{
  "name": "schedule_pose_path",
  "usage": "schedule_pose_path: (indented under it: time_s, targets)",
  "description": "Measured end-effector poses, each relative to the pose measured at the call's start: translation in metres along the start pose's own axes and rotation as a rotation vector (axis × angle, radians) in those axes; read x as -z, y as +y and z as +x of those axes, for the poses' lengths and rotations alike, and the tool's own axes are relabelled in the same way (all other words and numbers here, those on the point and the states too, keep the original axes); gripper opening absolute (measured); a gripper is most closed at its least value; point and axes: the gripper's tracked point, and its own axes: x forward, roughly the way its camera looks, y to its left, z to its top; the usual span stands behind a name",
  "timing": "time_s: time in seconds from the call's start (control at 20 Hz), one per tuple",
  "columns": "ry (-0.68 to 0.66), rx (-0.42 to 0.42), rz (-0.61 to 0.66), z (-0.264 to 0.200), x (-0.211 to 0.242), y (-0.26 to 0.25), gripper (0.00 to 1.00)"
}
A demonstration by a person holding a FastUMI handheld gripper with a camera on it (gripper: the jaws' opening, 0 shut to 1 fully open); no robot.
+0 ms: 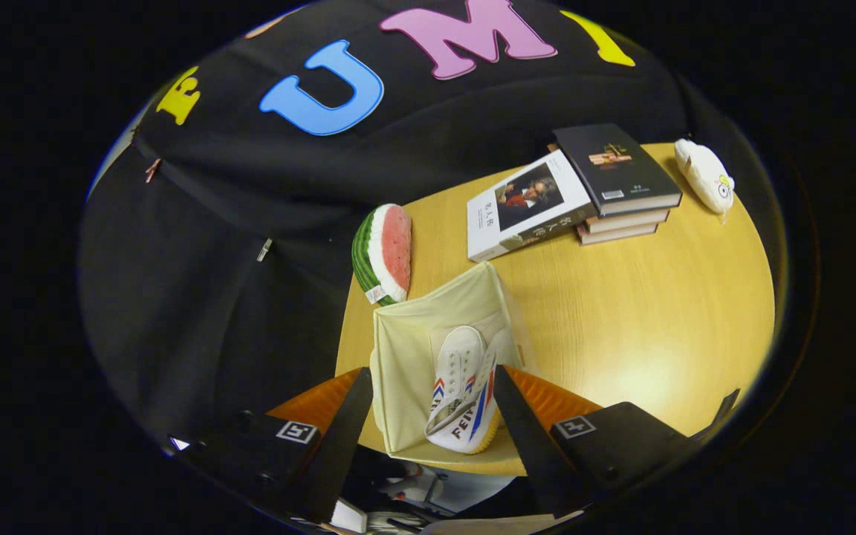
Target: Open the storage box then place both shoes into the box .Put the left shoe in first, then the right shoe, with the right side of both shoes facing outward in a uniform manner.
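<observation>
— Cream fabric, that storage box (406, 349): it stands open near the bench (643, 312) edge, and white shoes (465, 394) with red and blue chevrons sit inside, toes pointing into it.

— How many shoes?

— Two, I'd say, lying side by side, though they overlap so closely that the second is hard to separate from the first.

— And the hand-held gripper (428, 423)?

— Its fingers are spread wide, one either side of the box and shoes, gripping nothing.

— What might go wrong?

— The box walls are soft. If a finger catches the rim while drawing away, the box could tip or slide off the near edge. The shoes could also flop over, spoiling the uniform facing.

— What else is about?

— One watermelon-slice toy (383, 253) just beyond the box, four books (569, 193) farther off, one leaning against a stack of three, and one white plush toy (707, 174) beside them.
</observation>
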Motion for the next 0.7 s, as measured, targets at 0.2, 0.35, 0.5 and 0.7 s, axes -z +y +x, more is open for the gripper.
schedule_pose_path:
  time_s: [0.2, 0.35, 0.5, 0.7]
  targets:
    - [-0.123, 0.035, -0.142, -0.035, -0.015, -0.031, 0.99]
    - [-0.214, 0.069, -0.207, -0.062, -0.031, -0.059, 0.99]
    - [-0.344, 0.121, -0.282, -0.090, -0.063, -0.097, 0.99]
    - [-0.565, 0.221, -0.392, -0.141, -0.106, -0.133, 0.99]
